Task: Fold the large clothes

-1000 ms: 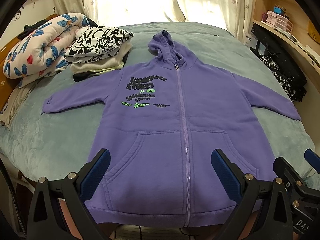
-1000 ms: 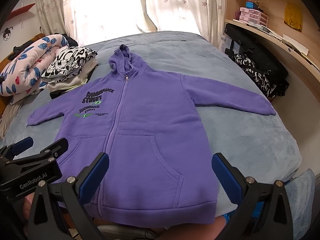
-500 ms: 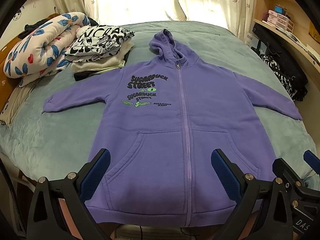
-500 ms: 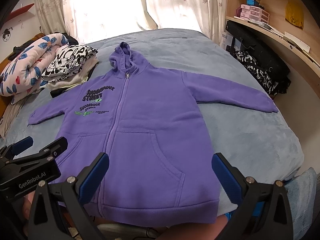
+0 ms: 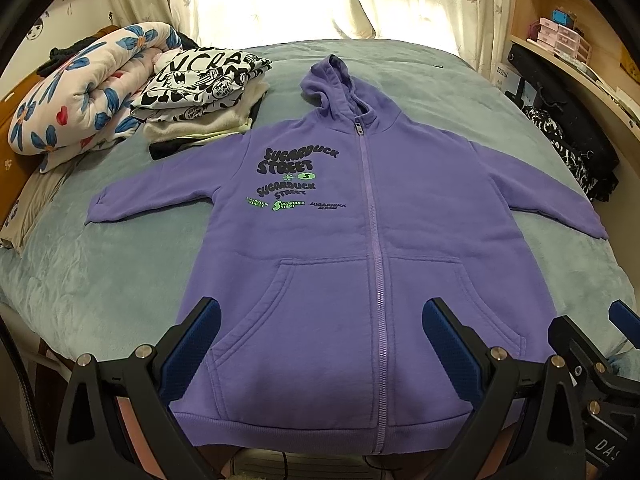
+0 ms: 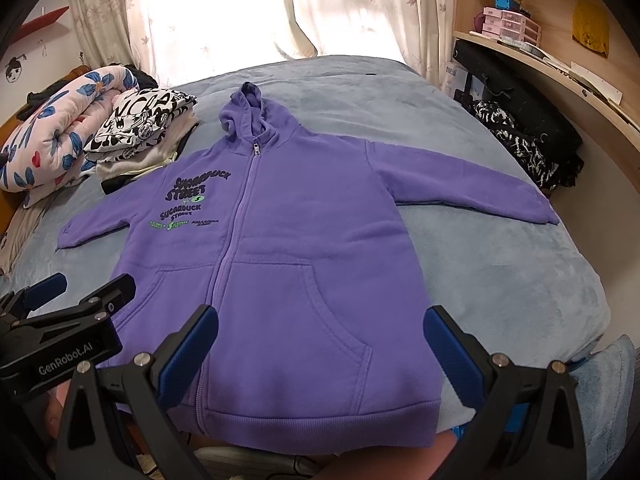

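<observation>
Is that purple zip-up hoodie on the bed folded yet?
Not yet. The purple zip-up hoodie lies spread flat, front up, zipped, both sleeves stretched out sideways.

Each gripper has a black angular frame with silver screws and blue textured pads; one frame reads "GenRobot.AI", and the person wears light blue jeans.

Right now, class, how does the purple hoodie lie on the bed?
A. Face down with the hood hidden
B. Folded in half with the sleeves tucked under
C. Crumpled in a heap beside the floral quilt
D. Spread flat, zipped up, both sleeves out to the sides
D: the purple hoodie lies flat on the bed, its zipper closed and both sleeves spread sideways.
</observation>
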The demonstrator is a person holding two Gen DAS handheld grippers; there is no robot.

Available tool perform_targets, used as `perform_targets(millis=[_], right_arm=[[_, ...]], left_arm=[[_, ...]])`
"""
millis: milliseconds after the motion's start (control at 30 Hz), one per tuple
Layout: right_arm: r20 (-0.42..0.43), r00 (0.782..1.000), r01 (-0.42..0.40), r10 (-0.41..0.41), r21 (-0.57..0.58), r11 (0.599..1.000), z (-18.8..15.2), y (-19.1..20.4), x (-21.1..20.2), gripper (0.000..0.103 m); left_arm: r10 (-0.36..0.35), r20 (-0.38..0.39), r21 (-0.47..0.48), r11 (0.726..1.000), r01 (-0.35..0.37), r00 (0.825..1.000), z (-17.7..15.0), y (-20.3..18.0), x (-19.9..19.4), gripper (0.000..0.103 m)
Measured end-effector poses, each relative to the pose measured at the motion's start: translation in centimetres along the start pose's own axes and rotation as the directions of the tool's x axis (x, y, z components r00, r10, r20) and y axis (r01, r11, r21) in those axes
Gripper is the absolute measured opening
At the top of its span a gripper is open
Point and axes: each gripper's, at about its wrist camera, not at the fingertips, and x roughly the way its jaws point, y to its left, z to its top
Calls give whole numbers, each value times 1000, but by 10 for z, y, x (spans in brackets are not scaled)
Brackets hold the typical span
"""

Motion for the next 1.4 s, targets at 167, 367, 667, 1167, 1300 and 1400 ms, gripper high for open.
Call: perform_targets(millis=[167, 367, 667, 1167, 1300, 1400], right_arm=[[-5, 1000, -7, 7, 6, 1000, -3, -2, 2, 103], [3, 1000, -9, 9, -8, 1000, -2, 5, 7, 103], [26, 997, -74, 73, 3, 997, 13, -6, 8, 103], [96, 995, -4, -1, 54, 999, 53, -40, 1, 103], [108, 994, 6, -13, 60, 998, 62, -52, 4, 103], [118, 992, 29, -37, 72, 997, 71, -69, 7, 103]], left_arm=[[2, -4, 2, 1000, -2, 1000, 1, 0, 1, 100], [-29, -13, 9, 1000, 30, 999, 2, 0, 5, 100], [-78, -7, 10, 997, 78, 997, 19, -4, 8, 100], [-94, -3, 116, 989, 94, 996, 56, -40, 12, 100], [-71, 72, 173, 983, 58, 995, 69, -60, 1, 100], [-100, 139, 206, 976, 70, 985, 81, -74, -9, 100]])
